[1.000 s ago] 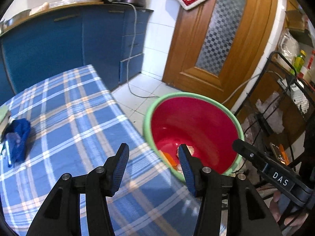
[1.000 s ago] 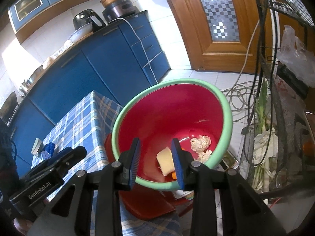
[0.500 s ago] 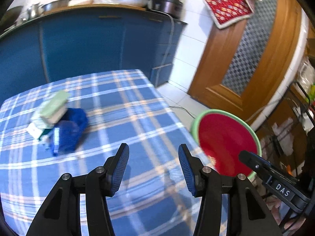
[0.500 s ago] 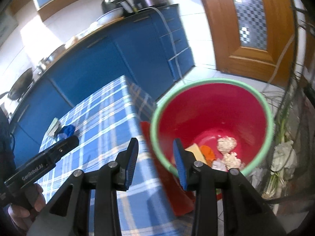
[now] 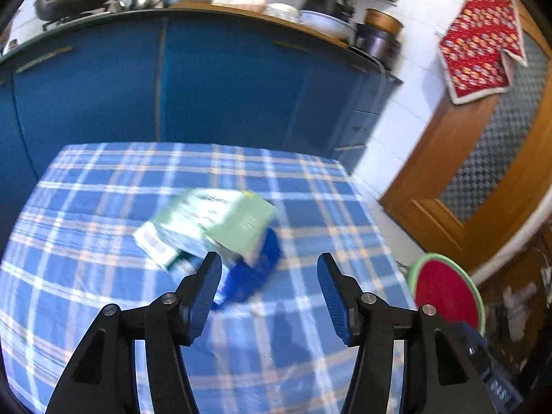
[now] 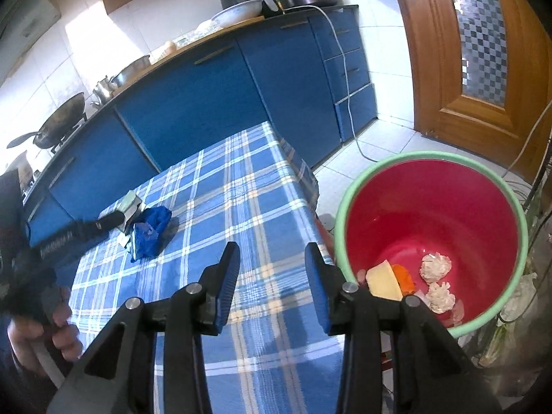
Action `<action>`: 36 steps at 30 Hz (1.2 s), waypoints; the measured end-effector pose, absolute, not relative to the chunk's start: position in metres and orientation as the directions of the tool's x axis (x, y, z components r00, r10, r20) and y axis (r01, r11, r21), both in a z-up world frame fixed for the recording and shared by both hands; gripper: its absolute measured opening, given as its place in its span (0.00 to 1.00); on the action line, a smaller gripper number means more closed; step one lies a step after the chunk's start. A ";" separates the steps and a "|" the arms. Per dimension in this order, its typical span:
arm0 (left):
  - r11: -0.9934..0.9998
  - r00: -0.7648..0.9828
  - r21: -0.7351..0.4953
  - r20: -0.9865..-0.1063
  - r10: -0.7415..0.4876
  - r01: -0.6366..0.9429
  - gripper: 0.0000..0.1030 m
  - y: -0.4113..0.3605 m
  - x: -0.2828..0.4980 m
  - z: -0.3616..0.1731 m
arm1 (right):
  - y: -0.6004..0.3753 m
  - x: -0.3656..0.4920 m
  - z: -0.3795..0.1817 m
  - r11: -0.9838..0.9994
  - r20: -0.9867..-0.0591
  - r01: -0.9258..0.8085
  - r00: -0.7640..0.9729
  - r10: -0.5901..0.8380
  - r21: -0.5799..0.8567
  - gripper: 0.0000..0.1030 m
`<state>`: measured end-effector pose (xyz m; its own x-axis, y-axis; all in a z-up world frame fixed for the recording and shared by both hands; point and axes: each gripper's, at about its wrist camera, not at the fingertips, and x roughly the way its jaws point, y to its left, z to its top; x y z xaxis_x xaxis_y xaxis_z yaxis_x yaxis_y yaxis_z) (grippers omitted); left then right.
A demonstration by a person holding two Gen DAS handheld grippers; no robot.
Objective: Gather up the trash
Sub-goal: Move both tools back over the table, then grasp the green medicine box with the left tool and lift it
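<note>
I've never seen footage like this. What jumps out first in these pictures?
The red bucket with a green rim, on the floor beside the table, holding crumpled paper wads and scraps. Next, the blue checked tablecloth, bearing a pale green carton lying against a blue bag. The left hand-held gripper hovers open right by them.

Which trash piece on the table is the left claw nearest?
The green-white carton, lying on the blue bag; the left claw reaches it first.
</note>
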<state>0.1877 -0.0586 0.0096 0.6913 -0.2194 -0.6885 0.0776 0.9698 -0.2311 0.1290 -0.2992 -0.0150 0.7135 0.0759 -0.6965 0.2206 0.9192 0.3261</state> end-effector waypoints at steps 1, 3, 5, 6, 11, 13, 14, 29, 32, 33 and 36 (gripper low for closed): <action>0.973 0.691 -0.224 -0.694 -0.204 0.063 0.58 -0.056 0.193 0.011 | -0.299 0.130 -0.017 0.919 -0.699 0.221 0.711 0.077 0.327 0.39; 0.977 0.688 -0.210 -0.705 -0.171 0.029 0.58 -0.050 0.206 0.013 | -0.299 0.131 -0.020 0.916 -0.702 0.225 0.708 0.080 0.331 0.39; 0.980 0.681 -0.200 -0.716 -0.150 0.005 0.58 -0.046 0.218 0.016 | -0.300 0.132 -0.023 0.913 -0.706 0.230 0.704 0.082 0.336 0.40; 0.981 0.677 -0.193 -0.722 -0.139 -0.004 0.58 -0.045 0.225 0.018 | -0.301 0.132 -0.024 0.913 -0.707 0.231 0.702 0.082 0.336 0.40; 0.993 0.653 -0.110 -0.755 -0.063 -0.032 0.69 -0.050 0.251 0.024 | -0.305 0.133 -0.028 0.910 -0.713 0.239 0.696 0.082 0.339 0.40; 0.997 0.628 -0.065 -0.778 -0.025 -0.040 0.69 -0.055 0.263 0.022 | -0.306 0.134 -0.030 0.908 -0.714 0.243 0.696 0.082 0.341 0.40; 0.998 0.615 -0.051 -0.788 -0.014 -0.042 0.69 -0.057 0.267 0.020 | -0.307 0.135 -0.031 0.908 -0.714 0.244 0.695 0.082 0.342 0.40; 0.996 0.511 0.060 -0.855 0.087 -0.071 0.69 -0.048 0.261 -0.019 | -0.306 0.139 -0.034 0.904 -0.712 0.236 0.695 0.098 0.355 0.40; 0.996 0.512 0.033 -0.856 0.073 -0.086 0.69 -0.035 0.253 -0.023 | -0.301 0.140 -0.033 0.908 -0.711 0.226 0.696 0.104 0.353 0.40; 0.996 0.520 0.022 -0.852 0.065 -0.089 0.69 -0.031 0.250 -0.025 | -0.300 0.141 -0.033 0.909 -0.711 0.223 0.695 0.104 0.351 0.40; 0.996 0.537 -0.005 -0.843 0.044 -0.089 0.69 -0.022 0.244 -0.026 | -0.294 0.143 -0.031 0.914 -0.713 0.213 0.693 0.107 0.344 0.40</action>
